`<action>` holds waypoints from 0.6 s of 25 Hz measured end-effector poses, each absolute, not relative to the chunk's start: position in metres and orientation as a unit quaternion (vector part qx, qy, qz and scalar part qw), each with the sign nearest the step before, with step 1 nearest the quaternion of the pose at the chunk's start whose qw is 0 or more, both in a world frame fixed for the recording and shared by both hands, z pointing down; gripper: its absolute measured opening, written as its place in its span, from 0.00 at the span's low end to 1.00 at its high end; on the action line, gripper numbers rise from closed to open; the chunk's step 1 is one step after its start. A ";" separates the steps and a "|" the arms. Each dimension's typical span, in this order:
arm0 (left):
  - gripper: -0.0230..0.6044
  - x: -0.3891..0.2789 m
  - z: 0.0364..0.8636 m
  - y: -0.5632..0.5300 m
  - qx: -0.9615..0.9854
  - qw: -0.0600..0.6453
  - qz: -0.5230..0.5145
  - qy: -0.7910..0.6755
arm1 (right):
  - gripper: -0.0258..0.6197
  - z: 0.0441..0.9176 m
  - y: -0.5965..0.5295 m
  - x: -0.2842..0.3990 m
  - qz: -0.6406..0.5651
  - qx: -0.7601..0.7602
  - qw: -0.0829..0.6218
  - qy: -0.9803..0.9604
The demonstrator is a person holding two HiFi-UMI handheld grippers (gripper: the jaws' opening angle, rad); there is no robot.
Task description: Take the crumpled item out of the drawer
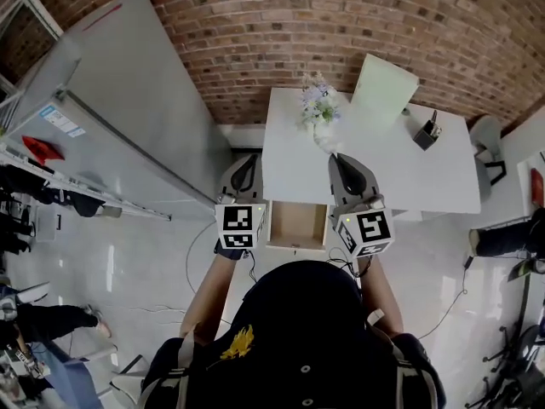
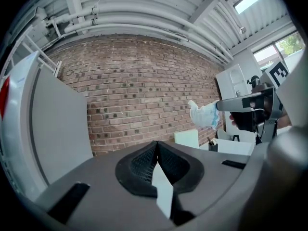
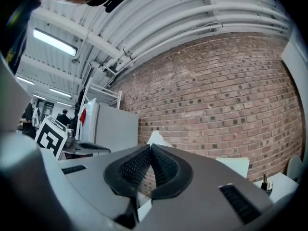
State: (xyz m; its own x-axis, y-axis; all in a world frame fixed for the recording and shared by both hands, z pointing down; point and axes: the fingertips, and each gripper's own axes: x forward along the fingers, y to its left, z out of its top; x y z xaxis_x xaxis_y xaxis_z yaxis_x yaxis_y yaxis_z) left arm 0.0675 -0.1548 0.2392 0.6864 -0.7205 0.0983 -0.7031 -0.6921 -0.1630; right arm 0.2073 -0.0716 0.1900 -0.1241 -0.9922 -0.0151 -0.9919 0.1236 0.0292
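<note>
Brick wall backs a white table (image 1: 426, 181), and from my remote seat I look down over its open wooden drawer (image 1: 297, 225), pulled out toward the person between both tools. My right gripper (image 1: 336, 157) has its fingers clamped on the crumpled item (image 1: 318, 102), a white wad with bluish patches, raised clear of the drawer above the tabletop. The left gripper view shows it sticking out past the right gripper's tip in front of the bricks. In the right gripper view only a white peak shows above the closed pads. My left gripper (image 1: 246, 160) hangs beside the drawer's left edge, fingers together at the tips with nothing between them. A black pen holder (image 1: 427, 133) stands farther back on the table.
</note>
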 end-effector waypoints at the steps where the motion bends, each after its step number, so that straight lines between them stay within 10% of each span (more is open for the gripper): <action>1: 0.07 0.070 0.238 -0.154 -0.917 0.056 -0.077 0.388 | 0.08 0.189 -0.070 0.208 -0.018 0.662 0.005 -0.750; 15: 0.07 0.090 0.232 -0.140 -0.927 0.065 -0.075 0.361 | 0.08 0.194 -0.056 0.212 -0.025 0.668 0.020 -0.743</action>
